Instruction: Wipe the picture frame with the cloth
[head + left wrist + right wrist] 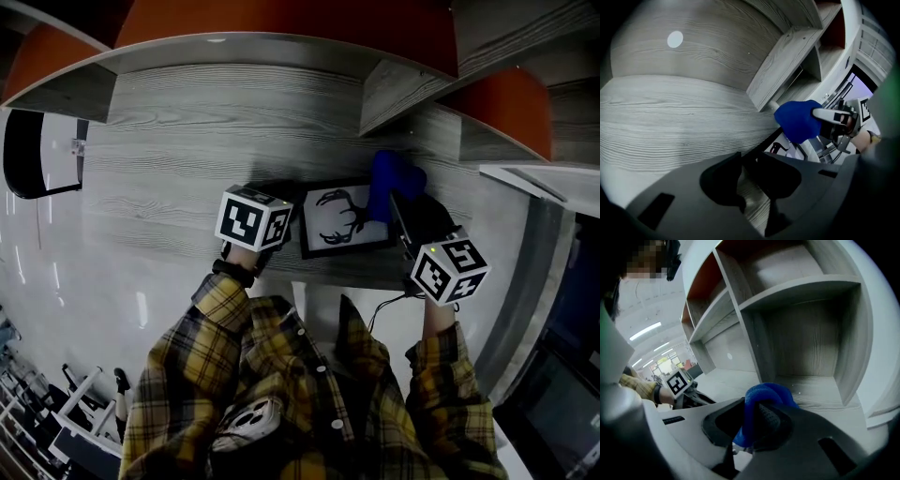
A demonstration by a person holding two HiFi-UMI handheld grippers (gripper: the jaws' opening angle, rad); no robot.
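the grey wood desk runs under a set of open shelves. at the left of the head view, an arm in a yellow plaid sleeve carries the left gripper. its jaws are closed on the left edge of the picture frame, and the dark rim sits caught between their tips. the frame lies flat near the desk's front edge, between the two grippers. it has a black border and holds a stag drawing on white. above the frame's upper right corner is the blue cloth, bunched into a lump. whether it touches the frame cannot be told. the right gripper has its jaws pinching that cloth, which bulges out past their tips. this gripper reaches in from the lower right, angled down toward the frame.
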